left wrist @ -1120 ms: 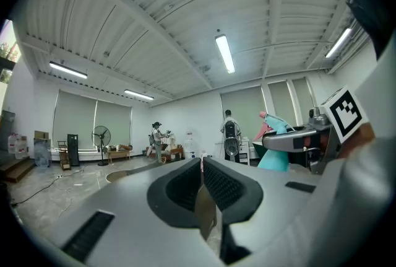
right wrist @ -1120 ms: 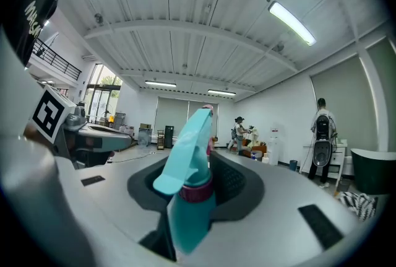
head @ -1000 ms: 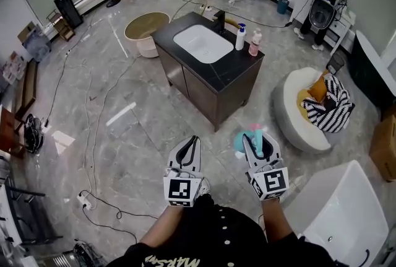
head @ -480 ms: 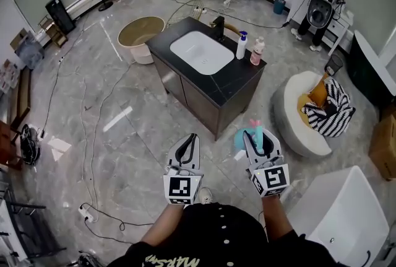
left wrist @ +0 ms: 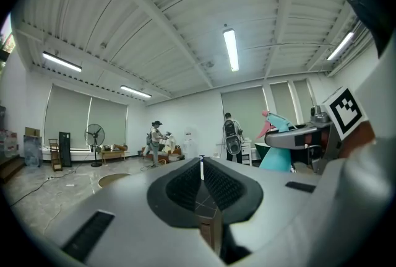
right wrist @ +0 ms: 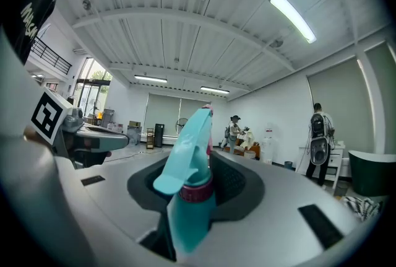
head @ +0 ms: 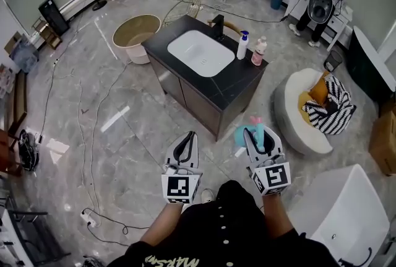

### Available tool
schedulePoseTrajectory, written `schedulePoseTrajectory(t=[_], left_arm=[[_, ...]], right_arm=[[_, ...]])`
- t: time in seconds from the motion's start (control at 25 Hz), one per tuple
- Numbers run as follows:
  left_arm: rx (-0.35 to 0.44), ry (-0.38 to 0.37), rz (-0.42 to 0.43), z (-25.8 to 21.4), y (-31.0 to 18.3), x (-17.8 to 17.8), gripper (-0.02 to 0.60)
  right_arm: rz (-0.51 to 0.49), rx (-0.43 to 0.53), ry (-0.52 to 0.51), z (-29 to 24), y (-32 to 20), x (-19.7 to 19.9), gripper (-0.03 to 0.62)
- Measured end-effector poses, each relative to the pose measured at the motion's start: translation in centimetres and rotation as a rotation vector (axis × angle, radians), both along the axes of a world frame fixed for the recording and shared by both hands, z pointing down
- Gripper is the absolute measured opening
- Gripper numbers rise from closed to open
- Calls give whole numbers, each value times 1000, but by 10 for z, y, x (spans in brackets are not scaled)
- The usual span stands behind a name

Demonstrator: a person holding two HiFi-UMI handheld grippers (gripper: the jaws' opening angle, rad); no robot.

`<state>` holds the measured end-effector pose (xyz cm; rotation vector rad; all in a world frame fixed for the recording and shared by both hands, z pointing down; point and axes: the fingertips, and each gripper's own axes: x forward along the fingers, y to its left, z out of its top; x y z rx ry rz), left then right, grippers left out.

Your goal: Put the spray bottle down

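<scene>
A teal spray bottle [right wrist: 189, 197] with a pink nozzle tip stands upright between the jaws of my right gripper [right wrist: 201, 166], which is shut on its neck and body. In the head view the spray bottle [head: 241, 134] pokes out past the right gripper [head: 257, 134], held level in front of the person's body. My left gripper [head: 191, 135] is beside it at the same height, with its fingertips touching and nothing held. In the left gripper view the gripper [left wrist: 202, 163] is shut, and the bottle [left wrist: 275, 145] shows to its right.
A dark sink cabinet [head: 235, 78] with a white basin [head: 198, 52] stands just ahead, with two bottles [head: 242, 44] at its back edge. A round beige tub [head: 136, 33] is at its left, a white round chair [head: 297, 117] at the right, and a white bathtub [head: 346, 210] at the lower right. Cables [head: 93, 135] cross the floor.
Both grippers have moved forward with the person, a little nearer the sink cabinet. The right gripper's hold on the bottle is the same, and the left stays shut.
</scene>
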<state>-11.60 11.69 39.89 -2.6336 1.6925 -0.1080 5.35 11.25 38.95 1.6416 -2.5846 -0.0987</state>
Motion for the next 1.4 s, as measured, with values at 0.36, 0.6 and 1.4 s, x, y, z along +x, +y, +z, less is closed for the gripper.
schedulePoseTrajectory(t=[0.36,0.6,1.4], left_arm=[[-9,-6,-8,13,-50,-2,21],[10,-10,-14,16,-104,4,21],[19,-9,-76,1,-321,44,21]], right_arm=[[5,-6,-4,12,-50,3,126],[0,-2,-5,14,-107,11,126],[-46,35,5,-6,-330,58,126]])
